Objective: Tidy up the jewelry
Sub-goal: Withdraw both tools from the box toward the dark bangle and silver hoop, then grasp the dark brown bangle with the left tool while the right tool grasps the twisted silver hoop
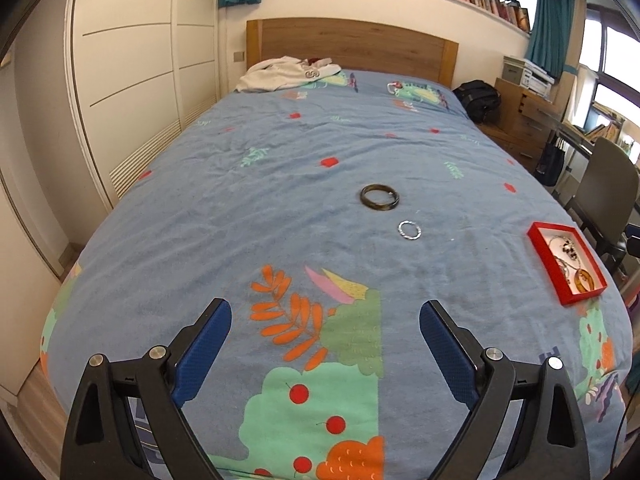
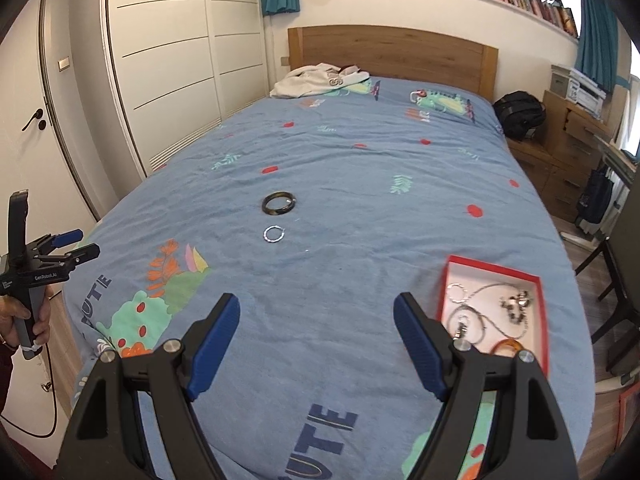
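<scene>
A dark bangle (image 1: 379, 198) (image 2: 279, 203) lies on the blue bedspread near the bed's middle. Just in front of it rests a thin silver ring-shaped bracelet (image 1: 409, 230) (image 2: 274, 234). A red shallow box (image 1: 536, 236) (image 2: 494, 267) with chains, beads and an amber bangle inside sits near the bed's right edge. My left gripper (image 1: 325, 322) hangs open above the foot of the bed, nothing between its blue pads; it also shows at the far left of the right wrist view (image 2: 78, 244), held by a hand. My right gripper (image 2: 316, 318) is open and empty, just left of the red box.
A white garment (image 1: 280, 72) lies by the wooden headboard (image 1: 352, 44). White wardrobe doors (image 1: 132, 80) run along the left side. A black bag (image 1: 478, 98), a wooden drawer unit and a chair (image 1: 608, 196) stand on the right.
</scene>
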Demonstrator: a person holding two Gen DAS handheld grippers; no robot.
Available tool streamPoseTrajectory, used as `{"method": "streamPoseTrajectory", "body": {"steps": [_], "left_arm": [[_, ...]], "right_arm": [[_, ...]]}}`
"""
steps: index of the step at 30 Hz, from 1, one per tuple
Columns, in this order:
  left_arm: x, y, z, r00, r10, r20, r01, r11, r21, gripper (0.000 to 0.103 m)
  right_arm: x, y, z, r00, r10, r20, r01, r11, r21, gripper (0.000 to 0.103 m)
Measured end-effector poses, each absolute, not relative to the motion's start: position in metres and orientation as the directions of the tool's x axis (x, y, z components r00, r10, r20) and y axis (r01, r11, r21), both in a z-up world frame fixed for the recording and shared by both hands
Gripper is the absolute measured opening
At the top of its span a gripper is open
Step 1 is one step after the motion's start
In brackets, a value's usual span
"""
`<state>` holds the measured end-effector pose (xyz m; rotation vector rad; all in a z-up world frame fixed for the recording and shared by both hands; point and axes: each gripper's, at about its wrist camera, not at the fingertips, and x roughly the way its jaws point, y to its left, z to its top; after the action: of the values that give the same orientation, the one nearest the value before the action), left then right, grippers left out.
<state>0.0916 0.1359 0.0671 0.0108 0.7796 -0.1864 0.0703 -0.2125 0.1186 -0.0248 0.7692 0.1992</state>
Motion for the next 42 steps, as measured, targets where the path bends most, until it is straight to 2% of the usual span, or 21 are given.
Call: {"method": "streamPoseTrajectory", "body": {"steps": [13,20,29,42], "left_arm": [[0.171,0.13,0.024,0.624,-0.147,-0.768,0.184,0.982,-0.039,0.094],[0.222,0.12,0.003,0.583,-0.181,-0.792,0.217,0.974,-0.063,0.094],[0.289,0.091,-0.014,0.54,-0.239,-0.807,0.302,0.95,-0.079,0.094],[0.336,0.095,-0.034,0.531,-0.237,-0.813,0.308,0.948,-0.076,0.094]], "right_arm": [[0.16,-0.19,0.061,0.622,0.222,-0.751,-0.246,0.966,0.082,0.079],[0.204,-0.177,0.032,0.584,0.254,-0.771,-0.274,0.956,0.107,0.079],[0.246,-0.162,-0.005,0.541,0.291,-0.789,-0.311,0.941,0.134,0.078],[0.304,-0.131,-0.045,0.498,0.337,-0.799,-0.383,0.912,0.146,0.078]]}}
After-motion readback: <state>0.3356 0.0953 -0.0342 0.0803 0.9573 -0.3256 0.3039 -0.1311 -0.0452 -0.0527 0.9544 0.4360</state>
